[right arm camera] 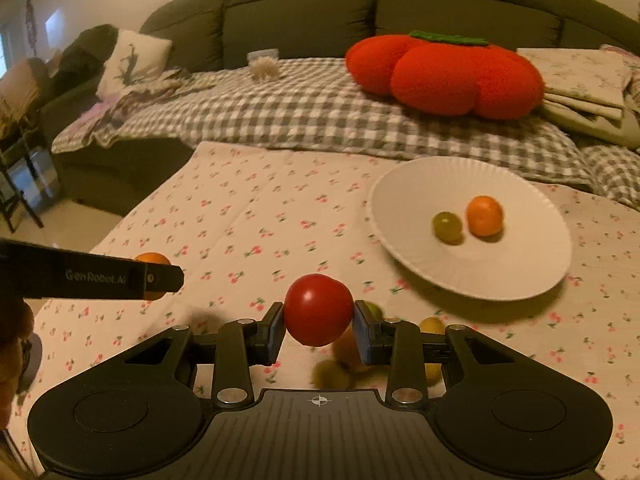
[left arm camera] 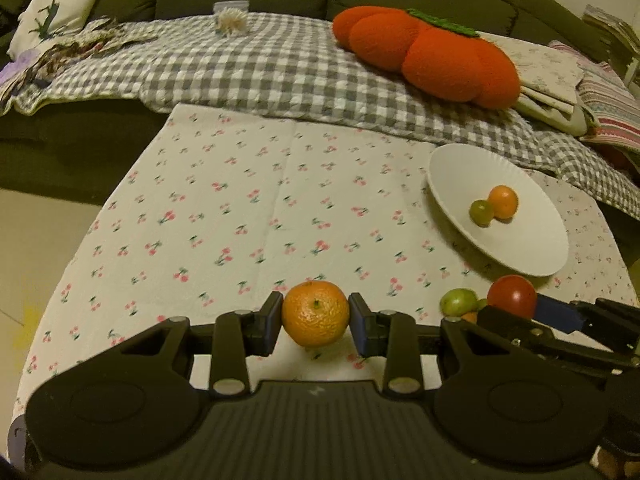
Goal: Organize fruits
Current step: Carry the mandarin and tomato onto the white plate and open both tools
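Jaws of the left gripper (left arm camera: 316,314) are closed on an orange (left arm camera: 315,313), held just above the cherry-print tablecloth (left arm camera: 240,208). A red tomato (right arm camera: 318,309) is clamped by the right gripper (right arm camera: 319,320). Loose green fruit (left arm camera: 458,301) is seen nearby. A white plate (right arm camera: 400,216) carries two small fruits. Behind, a checked blanket (left arm camera: 260,68) and a pumpkin cushion (left arm camera: 432,56) are laid on a sofa (right arm camera: 304,12).
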`<state>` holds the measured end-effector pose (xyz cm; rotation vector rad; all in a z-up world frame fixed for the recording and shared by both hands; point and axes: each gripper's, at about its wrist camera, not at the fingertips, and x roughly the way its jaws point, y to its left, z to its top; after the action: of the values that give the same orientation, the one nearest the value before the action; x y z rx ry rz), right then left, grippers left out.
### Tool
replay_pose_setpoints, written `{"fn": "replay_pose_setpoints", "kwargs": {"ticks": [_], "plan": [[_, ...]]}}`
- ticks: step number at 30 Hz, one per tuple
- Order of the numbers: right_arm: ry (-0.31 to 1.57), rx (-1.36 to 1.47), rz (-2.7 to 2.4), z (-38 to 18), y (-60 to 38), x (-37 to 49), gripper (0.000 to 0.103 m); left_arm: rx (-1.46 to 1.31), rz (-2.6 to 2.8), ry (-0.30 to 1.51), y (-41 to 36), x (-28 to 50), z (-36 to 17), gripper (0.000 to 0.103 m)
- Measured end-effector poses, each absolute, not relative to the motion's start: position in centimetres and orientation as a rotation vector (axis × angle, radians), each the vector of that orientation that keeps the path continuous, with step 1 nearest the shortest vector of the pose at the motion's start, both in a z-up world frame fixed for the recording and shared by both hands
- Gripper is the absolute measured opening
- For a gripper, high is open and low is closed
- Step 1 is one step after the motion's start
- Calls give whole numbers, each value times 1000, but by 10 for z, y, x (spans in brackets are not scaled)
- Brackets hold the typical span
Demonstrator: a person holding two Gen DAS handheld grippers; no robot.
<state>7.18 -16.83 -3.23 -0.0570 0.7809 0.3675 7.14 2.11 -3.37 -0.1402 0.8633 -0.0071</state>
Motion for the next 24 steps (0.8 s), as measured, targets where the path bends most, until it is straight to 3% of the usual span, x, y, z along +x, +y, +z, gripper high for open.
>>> {"fn": "replay_pose_setpoints", "kwargs": {"ticks": [13,24], "plan": [[838,-20,276,-8,-222,100,34,-82,-102,822,-25,102,-21,34],[880,36,132,-19,-278,138,34,-52,-273,787,-74,138,-33,34]]}}
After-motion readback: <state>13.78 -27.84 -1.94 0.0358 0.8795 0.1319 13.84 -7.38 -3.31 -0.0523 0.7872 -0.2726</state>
